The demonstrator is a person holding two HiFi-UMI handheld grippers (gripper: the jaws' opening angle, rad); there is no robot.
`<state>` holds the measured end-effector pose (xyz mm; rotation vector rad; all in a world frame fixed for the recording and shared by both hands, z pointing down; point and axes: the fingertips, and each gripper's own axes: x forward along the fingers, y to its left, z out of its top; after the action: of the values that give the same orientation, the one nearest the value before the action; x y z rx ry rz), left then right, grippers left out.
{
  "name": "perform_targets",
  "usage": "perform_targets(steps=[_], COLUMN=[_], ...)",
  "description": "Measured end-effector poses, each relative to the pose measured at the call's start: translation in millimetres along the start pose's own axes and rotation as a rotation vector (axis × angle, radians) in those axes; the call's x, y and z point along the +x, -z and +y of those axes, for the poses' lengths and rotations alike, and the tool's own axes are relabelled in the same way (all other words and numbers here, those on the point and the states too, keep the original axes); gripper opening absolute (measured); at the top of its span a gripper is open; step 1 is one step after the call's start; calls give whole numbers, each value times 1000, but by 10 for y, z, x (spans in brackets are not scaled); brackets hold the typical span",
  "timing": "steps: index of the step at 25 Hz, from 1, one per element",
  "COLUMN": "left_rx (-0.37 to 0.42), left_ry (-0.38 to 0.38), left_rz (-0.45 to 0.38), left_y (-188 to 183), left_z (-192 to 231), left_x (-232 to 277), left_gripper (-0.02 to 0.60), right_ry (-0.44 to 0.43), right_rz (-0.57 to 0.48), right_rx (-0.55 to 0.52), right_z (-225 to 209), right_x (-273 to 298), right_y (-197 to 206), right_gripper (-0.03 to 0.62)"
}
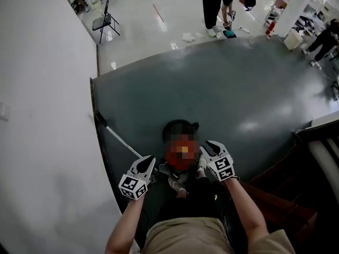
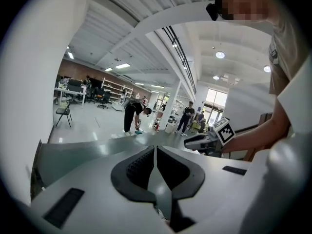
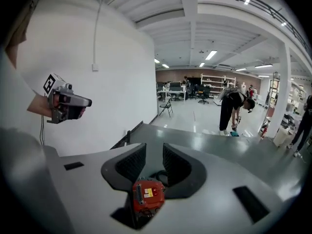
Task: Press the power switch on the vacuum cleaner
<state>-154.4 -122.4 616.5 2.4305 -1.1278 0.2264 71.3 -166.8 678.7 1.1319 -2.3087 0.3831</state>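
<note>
Open grey mat [image 1: 238, 89], vacuum cleaner [image 3: 147, 196] near wall [image 1: 42, 115]

The dark grey floor mat [image 1: 238, 89] is left bare from 11 to 2 o'clock, so room to pass is given there. At 9 o'clock the way is closed by the white wall [image 1: 47, 115], and a thin pale tube [image 1: 121, 141] runs near its foot. At 4 o'clock dark wooden furniture [image 1: 286, 184] stands near. The vacuum cleaner [image 3: 147, 196] is found low at 12 o'clock, between the left gripper [image 1: 144, 163] and the right gripper [image 1: 211, 147]. A bending person [image 1: 222, 4] and a folding chair [image 1: 106, 21] are well apart.
</note>
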Motion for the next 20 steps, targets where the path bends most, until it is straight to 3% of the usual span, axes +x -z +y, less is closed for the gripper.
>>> perform_targets(steps=[6, 12, 20], left_rx=[-67, -72, -90], left_ry=[-10, -13, -18], left_rz=[80, 160, 278], left_y=[571, 1123, 1919], left_z=[321, 572, 851], left_x=[472, 983, 1615], left_gripper=[8, 6, 6], right_ry=[-48, -96, -134], right_rz=[145, 295, 423], right_rx=[-16, 1, -48], right_z=[-75, -108, -113], right_x=[925, 1662, 2428], right_y=[841, 1776, 2678], right_gripper=[114, 114, 114])
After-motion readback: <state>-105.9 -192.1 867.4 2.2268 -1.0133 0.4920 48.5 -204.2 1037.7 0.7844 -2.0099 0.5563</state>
